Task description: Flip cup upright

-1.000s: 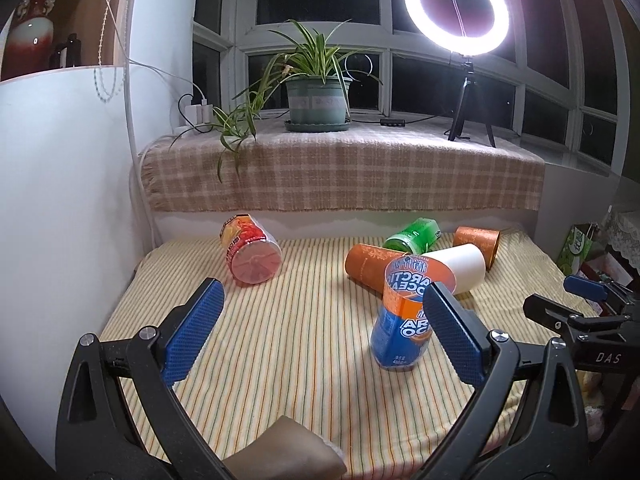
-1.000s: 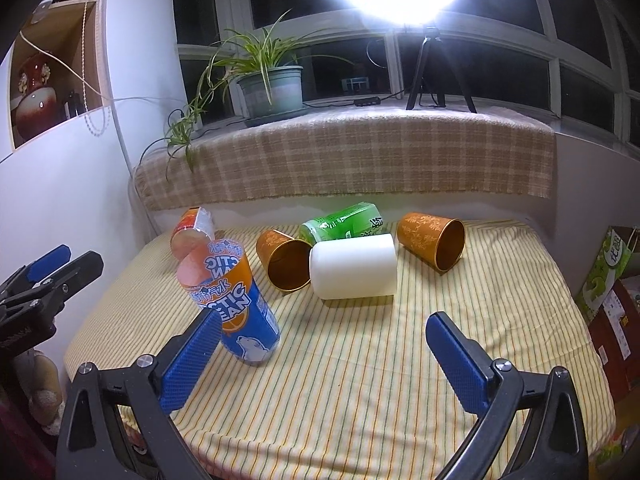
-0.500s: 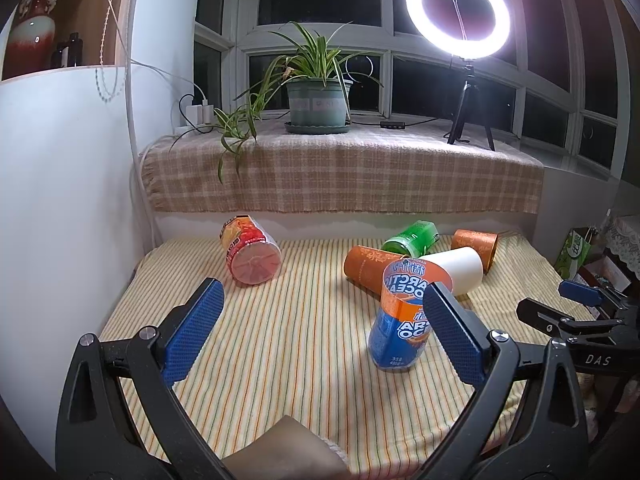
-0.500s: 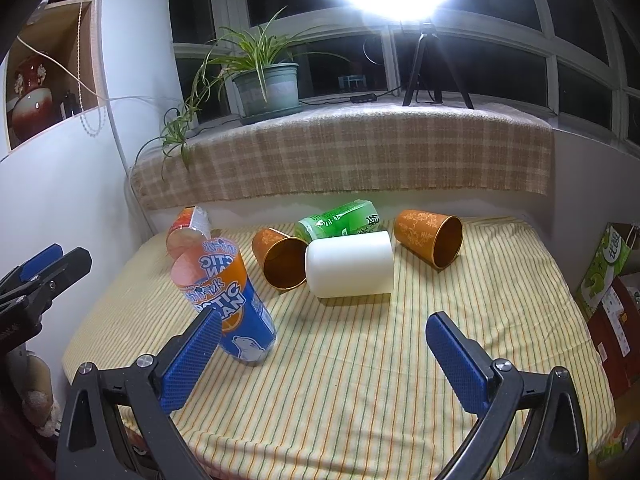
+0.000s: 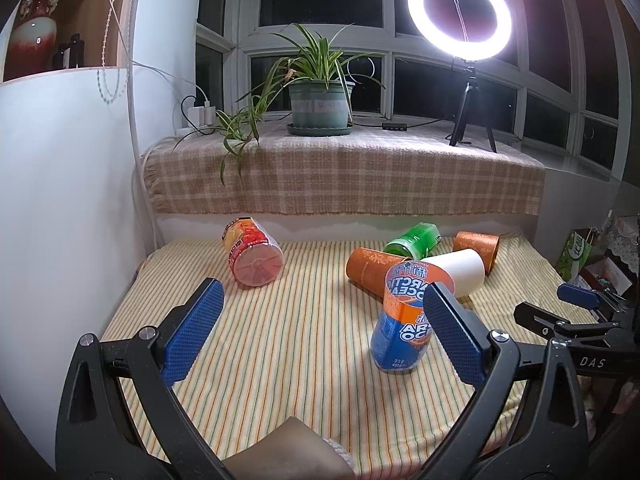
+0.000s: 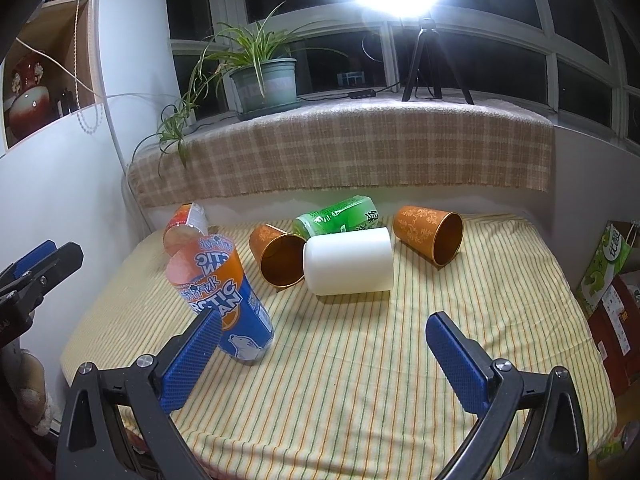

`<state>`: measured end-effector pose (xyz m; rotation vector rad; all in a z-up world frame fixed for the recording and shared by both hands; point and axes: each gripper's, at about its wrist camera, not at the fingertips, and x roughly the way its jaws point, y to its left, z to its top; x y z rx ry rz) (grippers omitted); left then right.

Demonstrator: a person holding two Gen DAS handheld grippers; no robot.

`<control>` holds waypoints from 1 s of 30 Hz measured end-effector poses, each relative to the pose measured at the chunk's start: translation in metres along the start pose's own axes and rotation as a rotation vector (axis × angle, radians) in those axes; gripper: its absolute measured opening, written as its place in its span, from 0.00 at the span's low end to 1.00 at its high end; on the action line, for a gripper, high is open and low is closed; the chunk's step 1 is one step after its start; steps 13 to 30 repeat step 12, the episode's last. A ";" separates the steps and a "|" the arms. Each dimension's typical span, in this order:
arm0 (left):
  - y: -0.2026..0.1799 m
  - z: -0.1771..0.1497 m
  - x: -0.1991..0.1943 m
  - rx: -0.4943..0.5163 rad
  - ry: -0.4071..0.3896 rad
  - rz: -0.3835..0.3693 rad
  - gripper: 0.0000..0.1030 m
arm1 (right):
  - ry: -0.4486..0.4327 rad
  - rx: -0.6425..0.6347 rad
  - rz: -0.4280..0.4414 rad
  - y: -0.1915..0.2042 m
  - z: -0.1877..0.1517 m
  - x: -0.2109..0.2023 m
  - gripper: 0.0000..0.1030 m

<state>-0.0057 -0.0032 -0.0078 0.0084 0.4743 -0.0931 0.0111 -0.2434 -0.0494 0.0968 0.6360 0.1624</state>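
Note:
A blue and orange Arctic Ocean cup stands upright on the striped cloth, leaning a little. A white cup, two orange cups, a green can-shaped cup and a red cup lie on their sides. My left gripper is open and empty, near the front edge. My right gripper is open and empty, in front of the white cup.
The striped cloth covers a low table against a white wall on the left. A checked ledge behind holds a potted plant and a ring light. Boxes stand at the right.
Both grippers have drawn back slightly from the cups. The Arctic Ocean cup stands a little straighter than before. No gripper has closed.

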 end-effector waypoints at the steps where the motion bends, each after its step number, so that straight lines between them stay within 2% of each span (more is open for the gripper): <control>1: 0.000 0.000 0.000 0.000 -0.001 0.001 0.99 | 0.001 -0.001 0.000 0.000 0.000 0.001 1.00; 30: 0.001 0.003 -0.002 0.004 -0.010 0.014 0.99 | 0.017 -0.005 -0.001 0.002 -0.001 0.007 1.00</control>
